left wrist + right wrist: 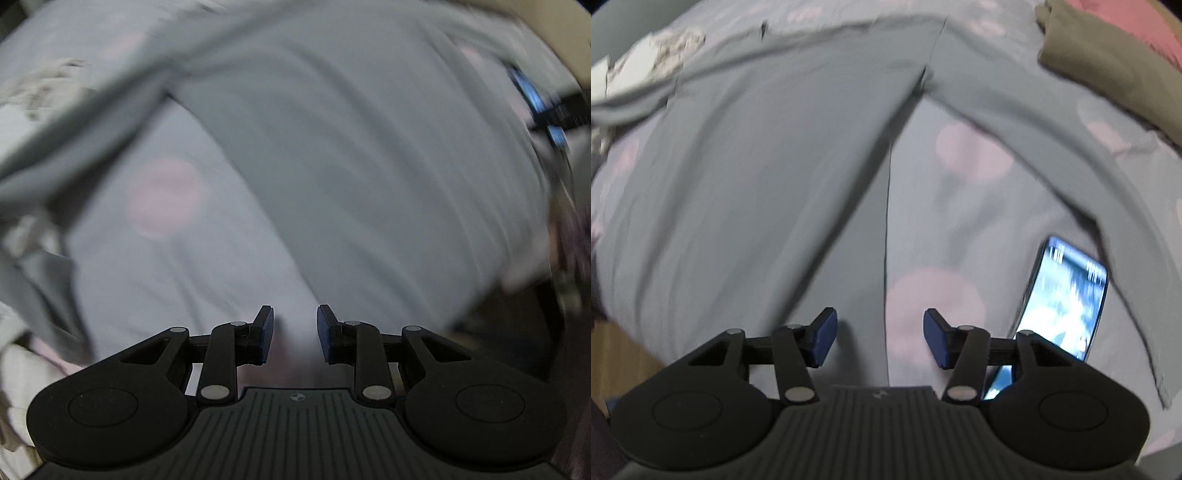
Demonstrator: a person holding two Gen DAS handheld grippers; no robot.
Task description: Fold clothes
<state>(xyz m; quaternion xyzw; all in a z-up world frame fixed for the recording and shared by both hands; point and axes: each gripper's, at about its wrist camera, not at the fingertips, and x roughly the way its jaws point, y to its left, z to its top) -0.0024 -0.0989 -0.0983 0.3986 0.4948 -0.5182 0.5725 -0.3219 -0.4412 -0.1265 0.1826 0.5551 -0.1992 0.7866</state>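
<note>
Grey long-sleeved top (757, 166) lies spread flat on a pale bedsheet with pink spots (960, 206), body down the middle, one sleeve (1034, 122) angled out to the side, which suits a sleeve fold though no fold shows. Both views blurred. Left gripper (295, 334) hovers over the body's lower part, fingers spread, holding nothing. Right gripper (880, 338) sits at the body's side edge, fingers wide apart, empty. Lit phone (1067, 299) lies under the sleeve's line; olive garment (1108, 70) sits beyond.

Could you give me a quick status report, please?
Left gripper open, right gripper open, both empty. Grey long-sleeved shirt spread flat. Phone near its sleeve.
</note>
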